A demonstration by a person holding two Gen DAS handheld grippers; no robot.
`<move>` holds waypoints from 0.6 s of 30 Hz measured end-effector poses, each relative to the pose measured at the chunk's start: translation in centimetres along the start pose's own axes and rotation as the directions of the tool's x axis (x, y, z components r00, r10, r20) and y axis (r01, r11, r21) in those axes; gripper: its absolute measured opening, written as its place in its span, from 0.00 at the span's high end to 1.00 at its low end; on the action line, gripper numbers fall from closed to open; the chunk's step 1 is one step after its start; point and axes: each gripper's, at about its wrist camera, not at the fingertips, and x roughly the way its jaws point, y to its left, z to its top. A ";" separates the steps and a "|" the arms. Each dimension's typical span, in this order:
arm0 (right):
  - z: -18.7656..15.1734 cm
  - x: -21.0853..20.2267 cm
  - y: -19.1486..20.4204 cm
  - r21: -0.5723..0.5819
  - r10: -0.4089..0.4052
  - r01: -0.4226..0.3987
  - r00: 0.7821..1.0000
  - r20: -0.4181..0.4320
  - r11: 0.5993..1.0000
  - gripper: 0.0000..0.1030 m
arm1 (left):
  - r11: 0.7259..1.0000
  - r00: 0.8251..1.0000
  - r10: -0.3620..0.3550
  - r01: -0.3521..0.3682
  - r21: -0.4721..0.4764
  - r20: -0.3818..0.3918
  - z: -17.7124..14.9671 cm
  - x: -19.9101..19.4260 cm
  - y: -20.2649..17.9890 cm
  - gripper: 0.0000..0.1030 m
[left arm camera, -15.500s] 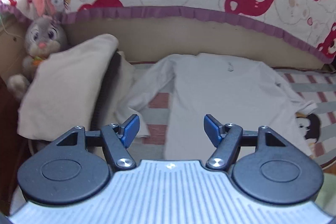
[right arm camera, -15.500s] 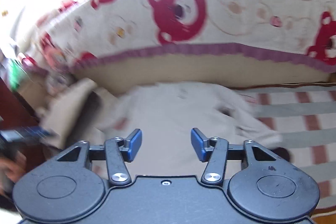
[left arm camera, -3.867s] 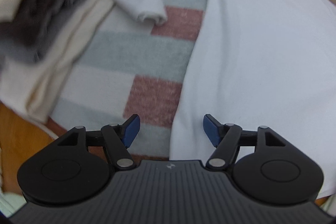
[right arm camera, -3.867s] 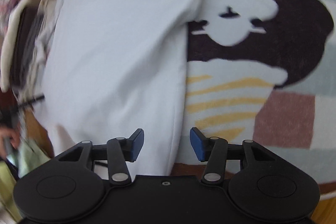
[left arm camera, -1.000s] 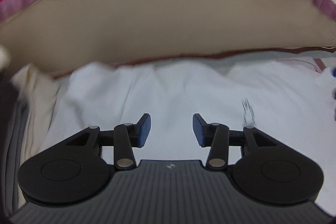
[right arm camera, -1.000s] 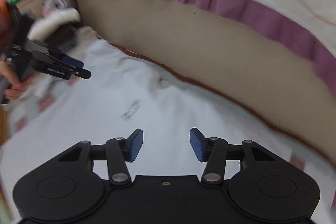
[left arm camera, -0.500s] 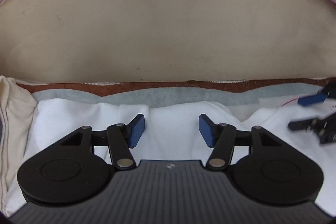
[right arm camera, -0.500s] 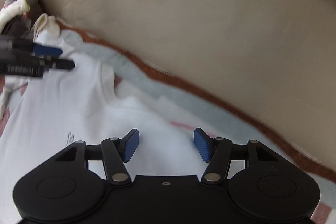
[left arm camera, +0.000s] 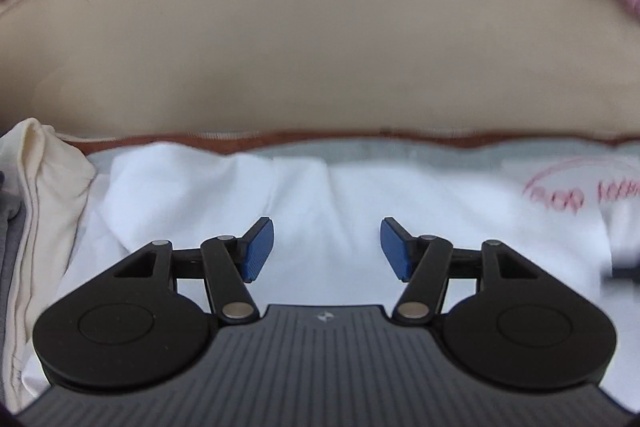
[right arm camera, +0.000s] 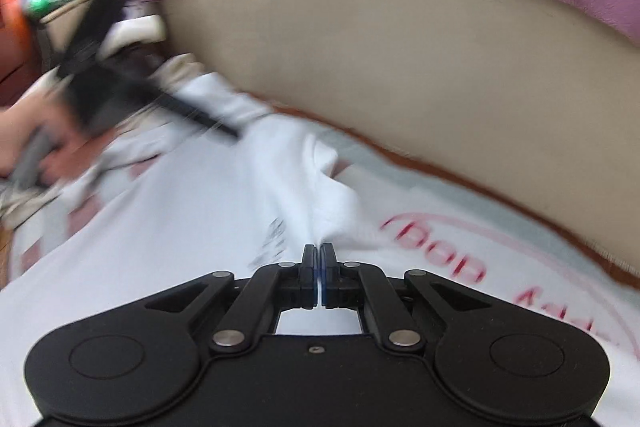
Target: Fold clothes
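we're working the collar end of the white shirt (right arm camera: pixel 192 227), which is lying spread on the bed (right arm camera: pixel 460 195) right up against the beige headboard (right arm camera: pixel 400 67). right gripper (right arm camera: pixel 319 259) is clenched on a pinch of shirt fabric near the neckline, w/ cloth bunching up just ahead of the tips. left gripper (left arm camera: pixel 327 247) is spread wide, grasping nothing, hovering over the shirt's top edge on the far side; in the right view it's just a motion-blurred dark shape.

risks from here, imo:
- only one side is pinned. if we're pulling w/ the right before the left bites, the shirt is likely skewing and the fold line is going crooked.
- right pinch looks thin, could be slipping out under tension, or could be catching the printed bed sheet (right arm camera: pixel 500 267) underneath too; can't tell.
- cream pillow (left arm camera: pixel 44 187) is sitting just beside the shirt's left edge, so the sleeve could be snagging there.
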 end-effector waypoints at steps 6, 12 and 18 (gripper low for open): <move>-3.4 -0.9 3.1 -0.105 0.030 -0.039 0.995 -0.090 0.994 0.96 | 0.995 0.995 -0.095 0.095 -0.025 0.036 0.4 -0.3 -2.0 0.37; -5.5 -1.0 5.5 -0.218 0.012 -0.054 0.982 -0.191 0.974 0.96 | 0.987 0.986 -0.146 0.150 0.052 -0.077 -1.5 2.6 -5.2 0.27; -4.6 -1.3 5.6 -0.138 0.007 -0.038 0.975 -0.223 0.990 0.92 | 0.975 0.983 -0.131 0.151 0.162 -0.130 -5.2 3.3 -6.7 0.88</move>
